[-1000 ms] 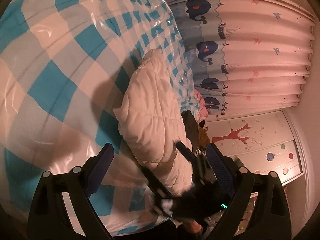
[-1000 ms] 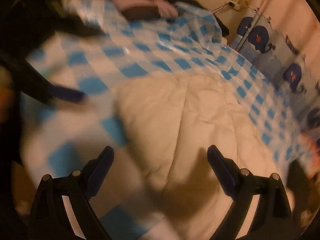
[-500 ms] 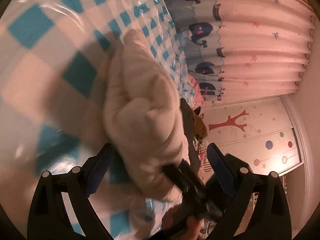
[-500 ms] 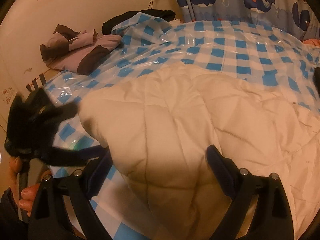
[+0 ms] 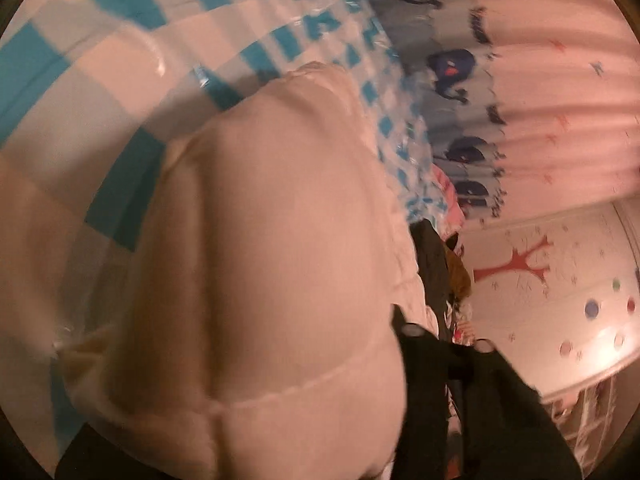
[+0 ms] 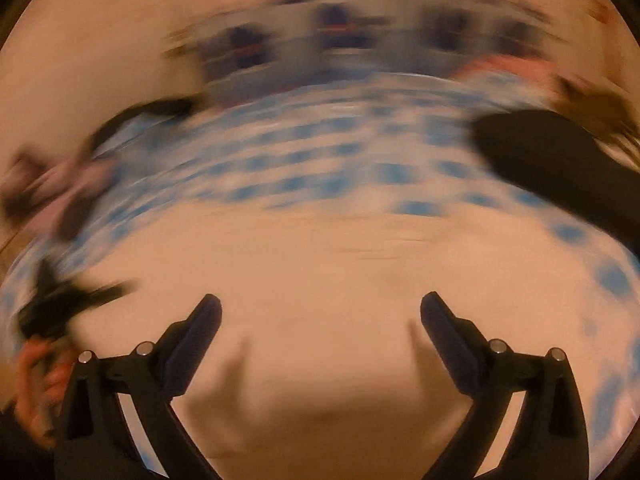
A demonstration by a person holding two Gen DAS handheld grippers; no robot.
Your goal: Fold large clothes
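Observation:
A white quilted jacket (image 5: 272,264) lies on a bed under a blue-and-white checked plastic sheet (image 5: 100,80). It fills the left wrist view. My left gripper (image 5: 320,332) is closing on a thick fold of it. One black finger (image 5: 420,364) presses into the cloth at the right, and the other is buried under the fabric. In the blurred right wrist view the jacket (image 6: 320,272) spreads below my right gripper (image 6: 320,312). Those jaws are opening wide, with nothing pinched between them.
A whale-print curtain (image 5: 540,92) hangs beyond the bed, beside a wall with a red tree (image 5: 524,264). A black garment (image 6: 560,160) lies at the right and a purple one (image 6: 60,188) at the left. The left gripper (image 6: 60,304) and a hand (image 6: 36,376) show blurred.
My left gripper has pushed forward onto the jacket's edge and its jaws have come together on the cloth. The right gripper has rolled and swept sideways above the jacket, still open.

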